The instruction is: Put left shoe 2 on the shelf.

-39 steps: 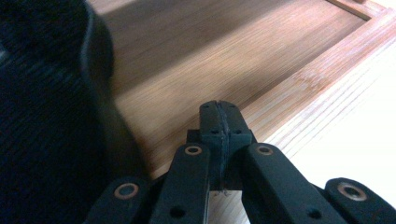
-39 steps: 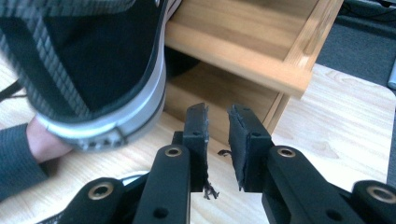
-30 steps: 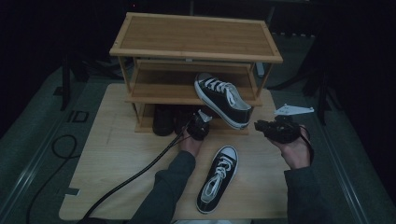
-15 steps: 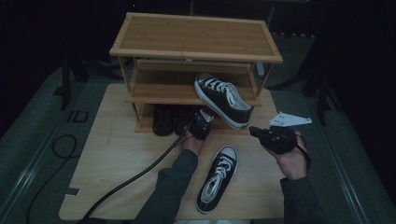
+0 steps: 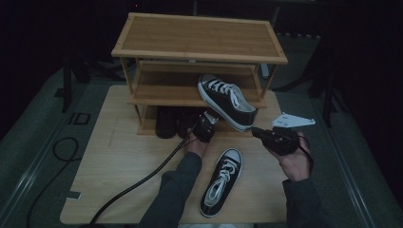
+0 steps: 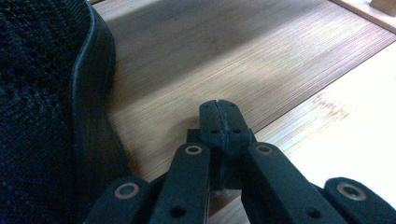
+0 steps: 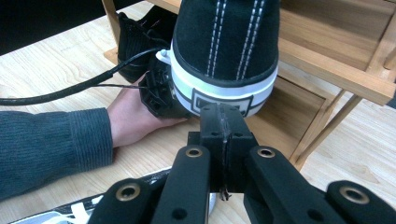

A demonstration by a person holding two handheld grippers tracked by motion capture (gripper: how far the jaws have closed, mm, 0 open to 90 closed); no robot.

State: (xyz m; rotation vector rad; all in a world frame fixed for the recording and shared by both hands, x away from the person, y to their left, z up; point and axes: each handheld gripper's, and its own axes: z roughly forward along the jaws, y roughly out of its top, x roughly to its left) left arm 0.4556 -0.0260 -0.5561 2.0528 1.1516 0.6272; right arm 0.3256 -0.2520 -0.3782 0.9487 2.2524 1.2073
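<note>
At the middle shelf's front edge, the sneaker overhangs heel-out; my right gripper, jaws together, must nudge it inward, left gripper likewise closed empty.

left gripper: jaws closed together, nothing between, held low, forearm reaches forward | right gripper: jaws have just closed, empty, pointing left

High view dim; tool views brighter, sharp.
</note>
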